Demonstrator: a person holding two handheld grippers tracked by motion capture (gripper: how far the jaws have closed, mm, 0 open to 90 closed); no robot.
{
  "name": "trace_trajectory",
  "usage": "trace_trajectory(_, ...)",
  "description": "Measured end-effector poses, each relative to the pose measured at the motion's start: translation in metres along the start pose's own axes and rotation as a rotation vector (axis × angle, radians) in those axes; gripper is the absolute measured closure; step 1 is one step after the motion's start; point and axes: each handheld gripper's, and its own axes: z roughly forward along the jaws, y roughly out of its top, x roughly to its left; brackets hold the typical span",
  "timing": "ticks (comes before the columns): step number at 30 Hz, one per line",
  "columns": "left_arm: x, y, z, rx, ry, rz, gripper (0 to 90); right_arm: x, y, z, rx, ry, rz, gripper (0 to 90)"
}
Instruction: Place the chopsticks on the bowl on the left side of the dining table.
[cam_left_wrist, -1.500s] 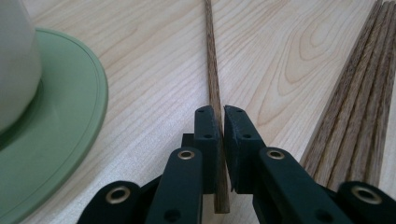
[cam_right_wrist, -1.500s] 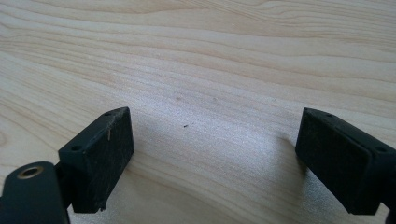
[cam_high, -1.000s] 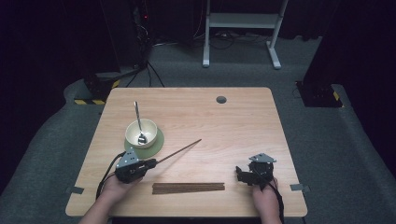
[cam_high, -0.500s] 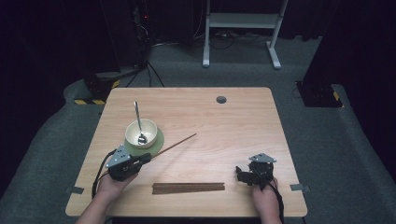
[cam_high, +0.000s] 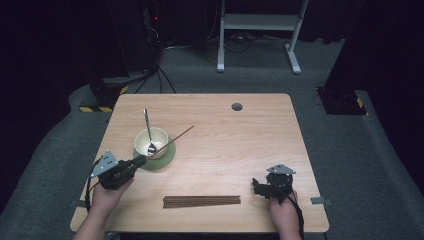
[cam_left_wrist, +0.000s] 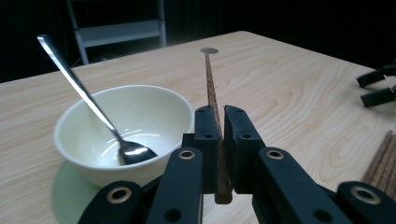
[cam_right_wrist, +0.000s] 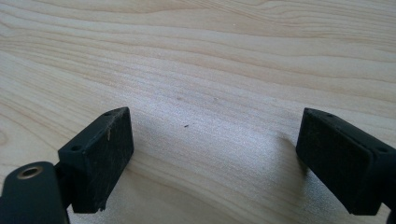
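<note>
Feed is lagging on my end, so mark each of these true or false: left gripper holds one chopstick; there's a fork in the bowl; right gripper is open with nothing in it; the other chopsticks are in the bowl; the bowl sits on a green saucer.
1. The left gripper holds one chopstick. True.
2. A fork is in the bowl. False: it is a spoon.
3. The right gripper is open, nothing between its jaws. True.
4. The other chopsticks are in the bowl. False: they lie together on the table.
5. The bowl sits on a green saucer. True.
</note>
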Motion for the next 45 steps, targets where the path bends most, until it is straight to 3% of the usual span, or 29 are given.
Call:
trace_trajectory(9, 0.018, -0.003, -0.013, -0.046, 0.077, -0.07, 83.8, 0.0, 0.0, 0.0, 0.0, 0.001, 0.003, 11.1)
trace_trajectory(18, 0.029, -0.013, -0.008, -0.026, 0.151, -0.117, 83.8, 0.0, 0.0, 0.0, -0.001, -0.001, -0.001, 11.1)
trace_trajectory(21, 0.029, -0.016, -0.003, -0.012, 0.158, -0.123, 83.8, 0.0, 0.0, 0.0, -0.001, 0.0, 0.001, 11.1)
trace_trajectory(25, 0.027, -0.018, 0.003, 0.007, 0.136, -0.123, 83.8, 0.0, 0.0, 0.0, 0.0, 0.001, 0.002, 11.1)
trace_trajectory(26, 0.028, -0.018, 0.004, 0.02, 0.135, -0.104, 83.8, 0.0, 0.0, 0.0, -0.001, 0.0, 0.002, 11.1)
trace_trajectory(32, 0.026, -0.021, 0.011, 0.057, 0.116, -0.096, 83.7, 0.0, 0.0, 0.0, 0.0, 0.0, -0.001, 11.1)
trace_trajectory(38, 0.025, -0.022, 0.013, 0.082, 0.113, -0.11, 82.9, 0.0, 0.0, 0.0, 0.0, 0.0, -0.001, 11.1)
trace_trajectory(41, 0.026, -0.022, 0.015, 0.081, 0.116, -0.1, 78.4, 0.0, 0.0, 0.0, 0.0, 0.0, 0.004, 11.1)
trace_trajectory(45, 0.023, -0.021, 0.014, 0.077, 0.143, -0.099, 63.9, 0.0, 0.0, 0.0, 0.001, 0.001, 0.002, 11.1)
